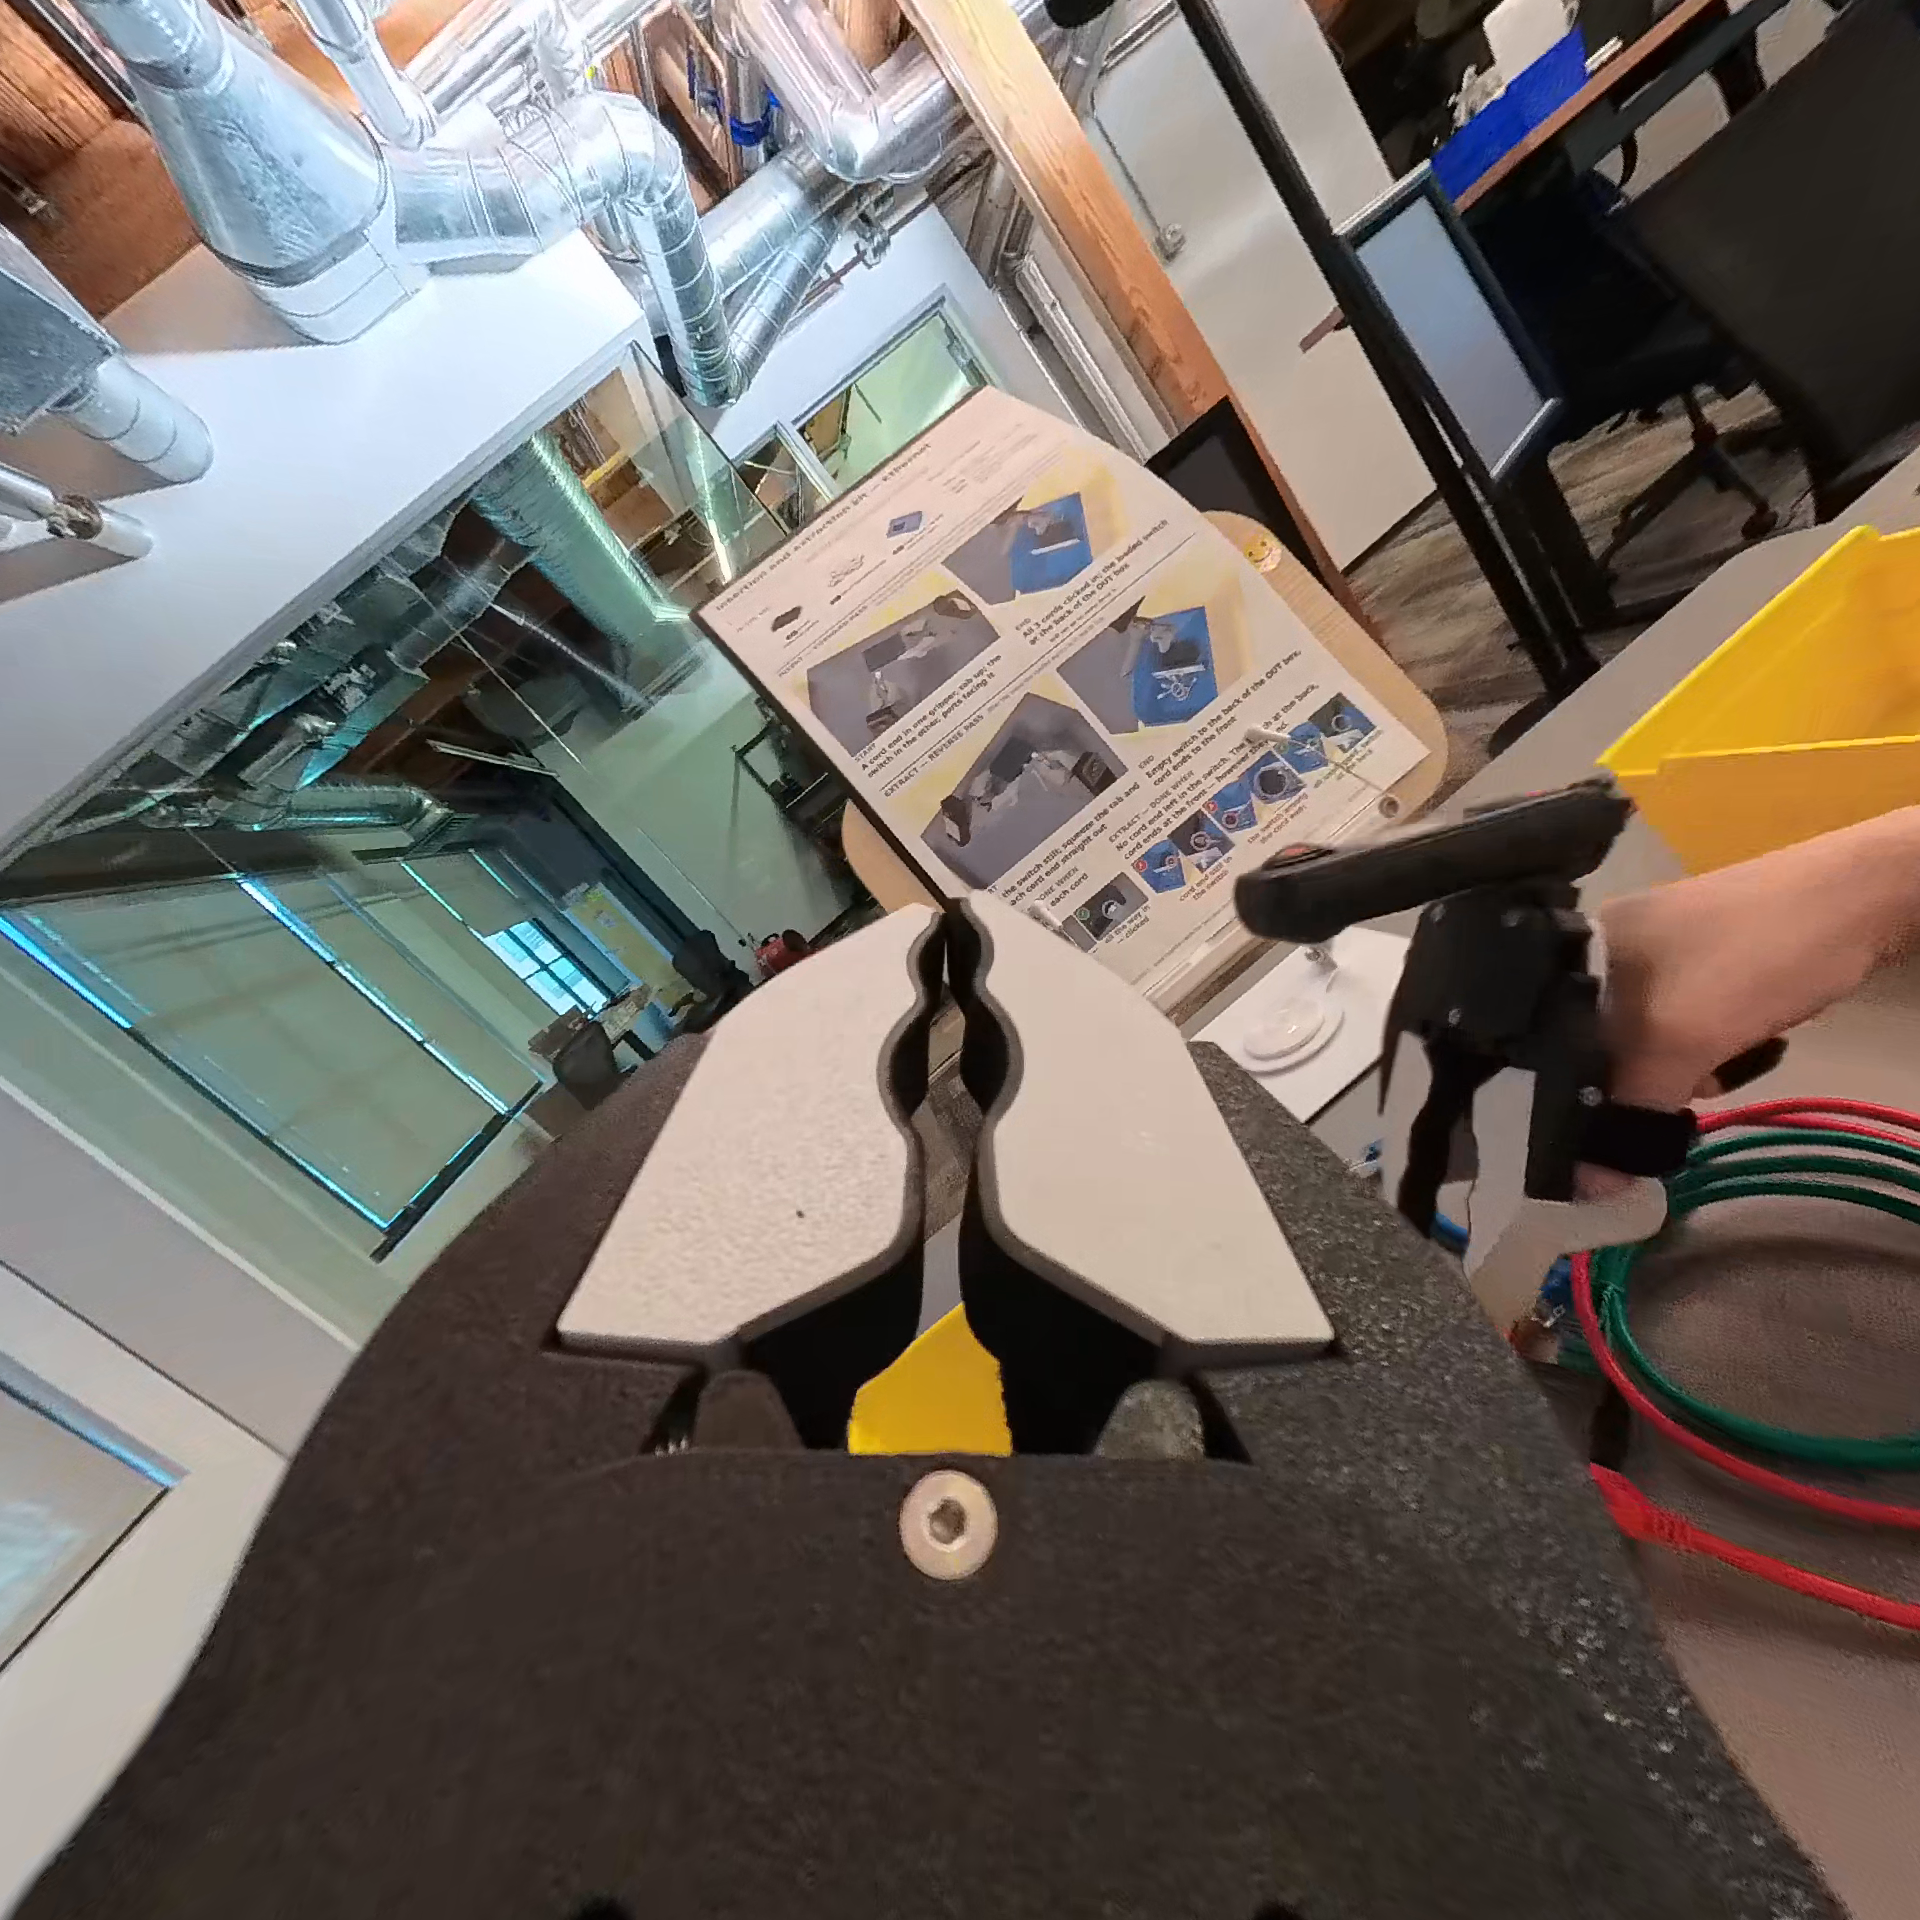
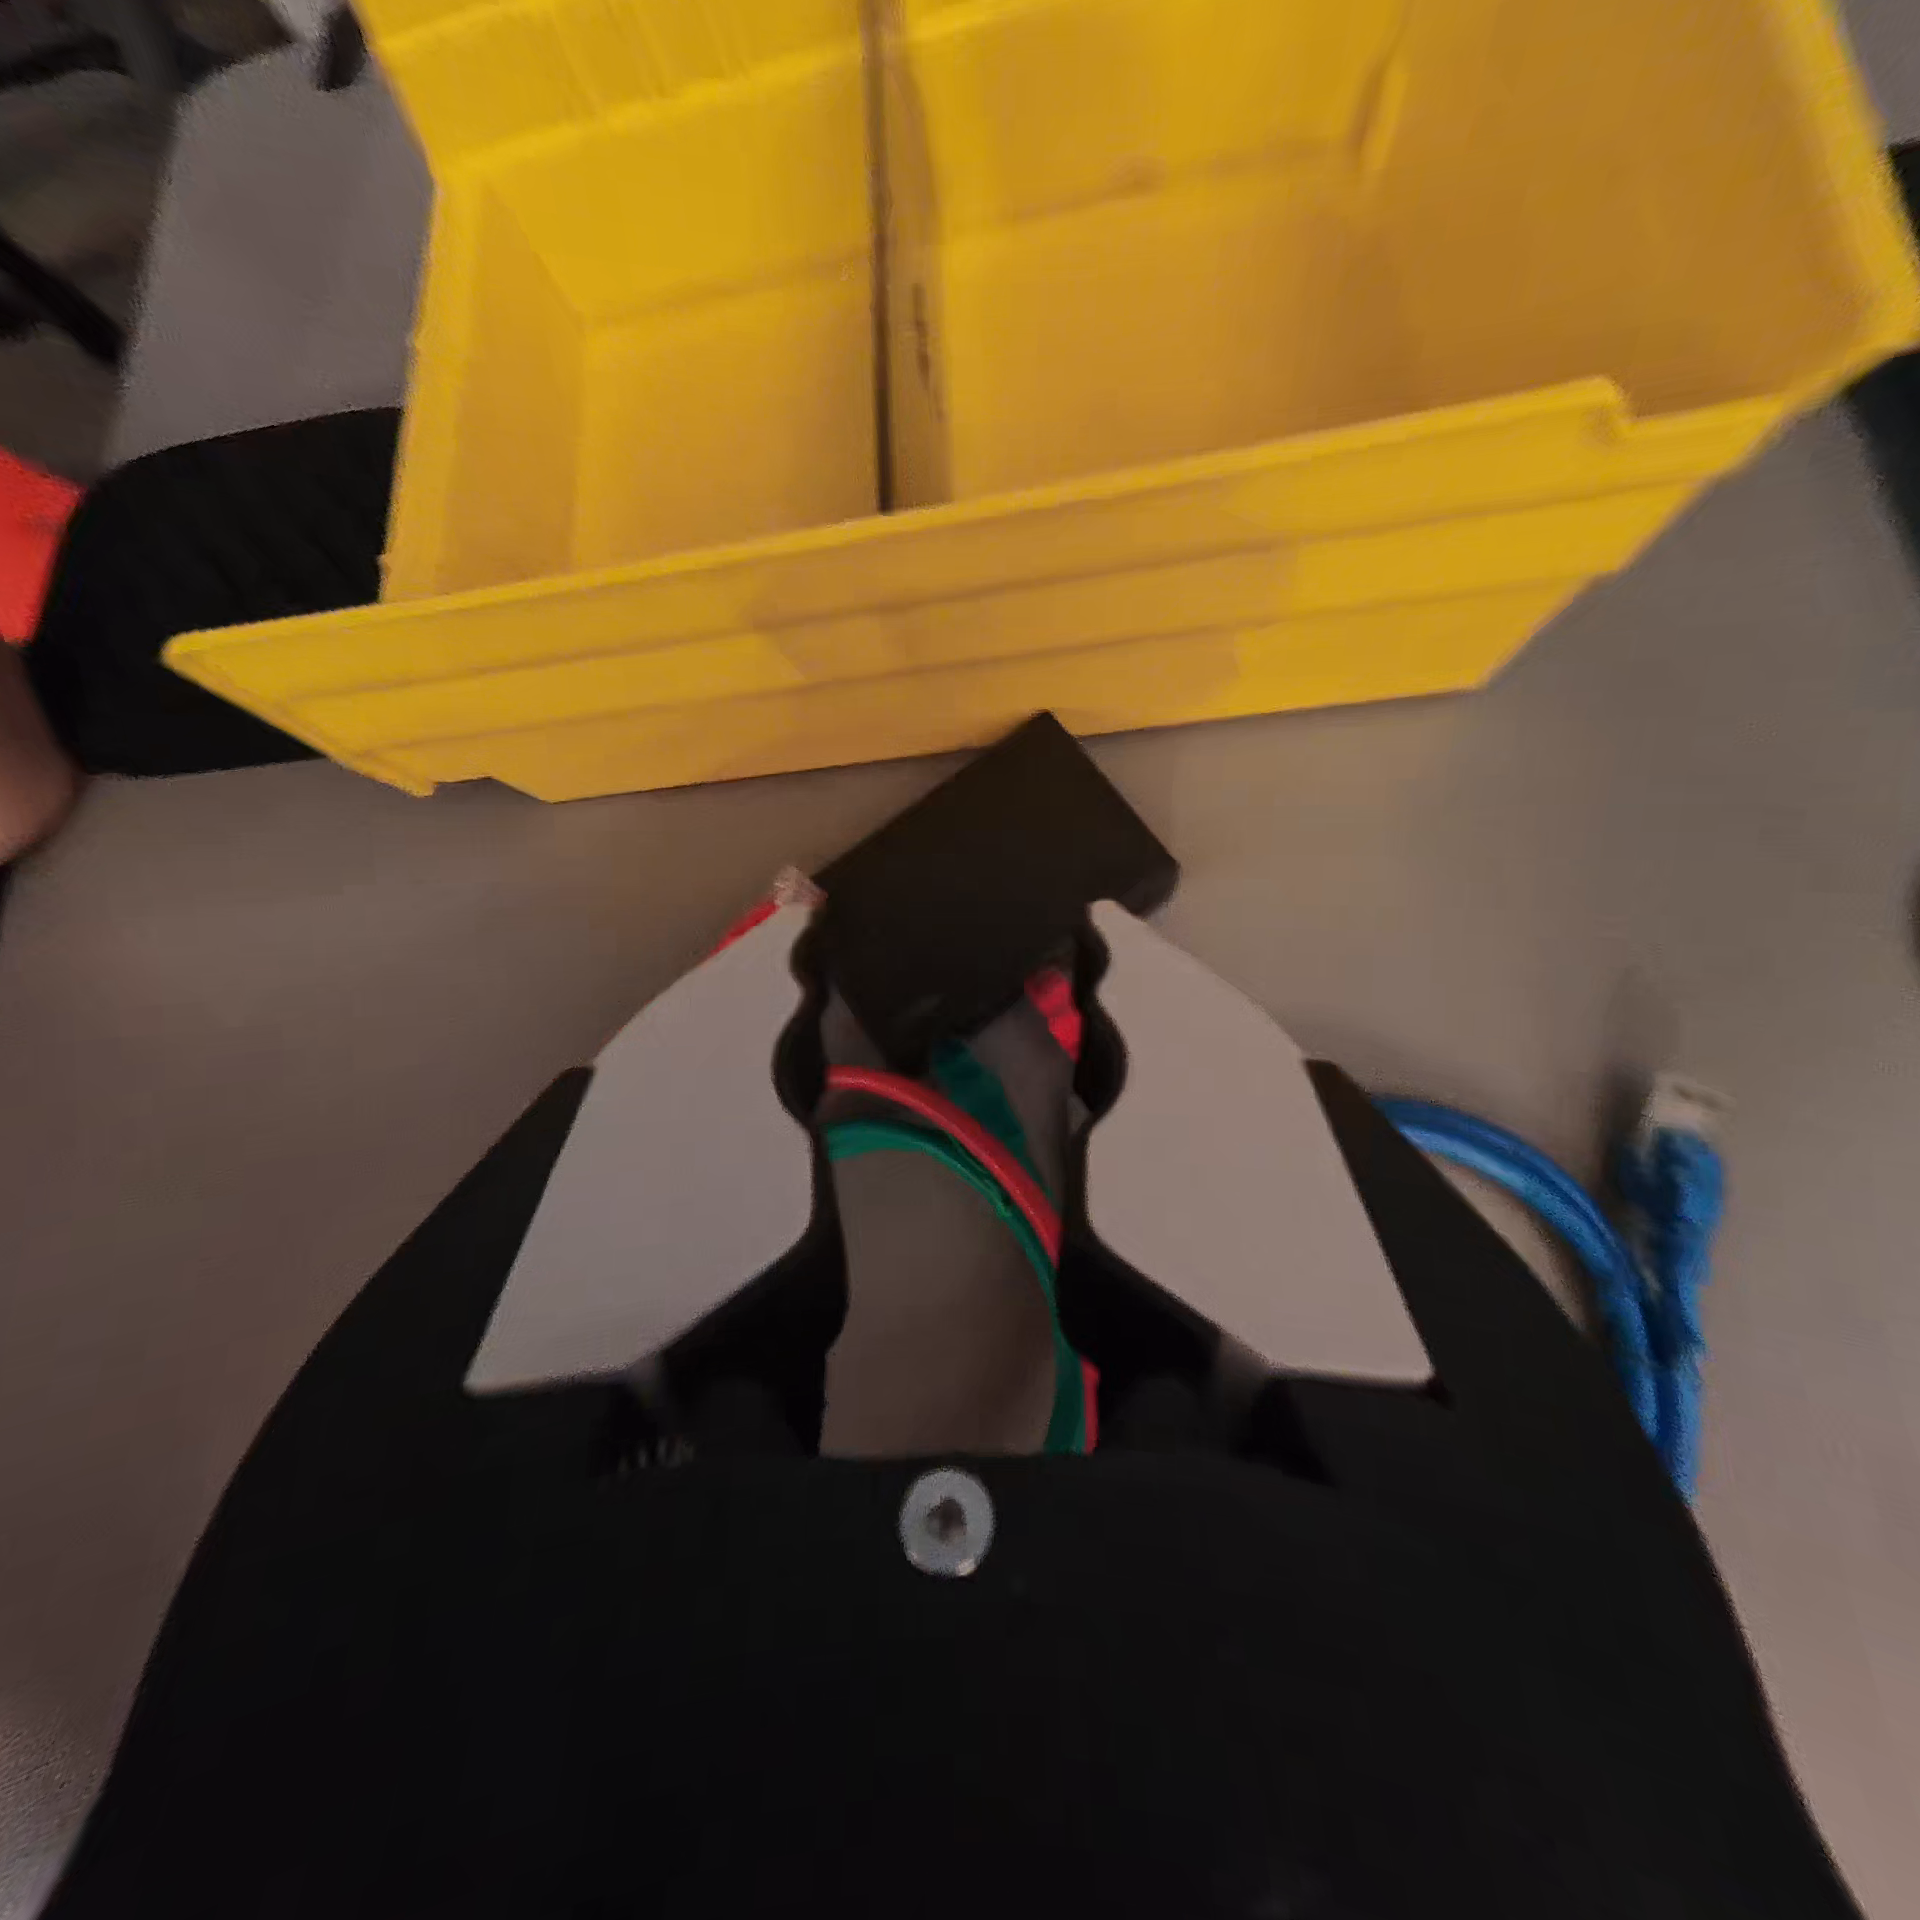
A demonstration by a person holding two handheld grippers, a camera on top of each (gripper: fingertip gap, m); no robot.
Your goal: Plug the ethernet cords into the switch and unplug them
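Near the yellow bin point(image 2: 935, 644), the right gripper point(image 2: 951, 997) pinches the black switch point(image 2: 987, 914). The left gripper point(image 1: 951, 956) is pressed together, holding nothing. No cords look plugged in yet; the blue cord point(image 2: 1642, 1247) lies loose.

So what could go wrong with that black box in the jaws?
The right gripper pinches the switch only by one end, tilted, so it might twist or slip out. The red cord and green cord run between the jaws and could snag or tug it. The yellow bin sits just ahead, so the switch might bump it.
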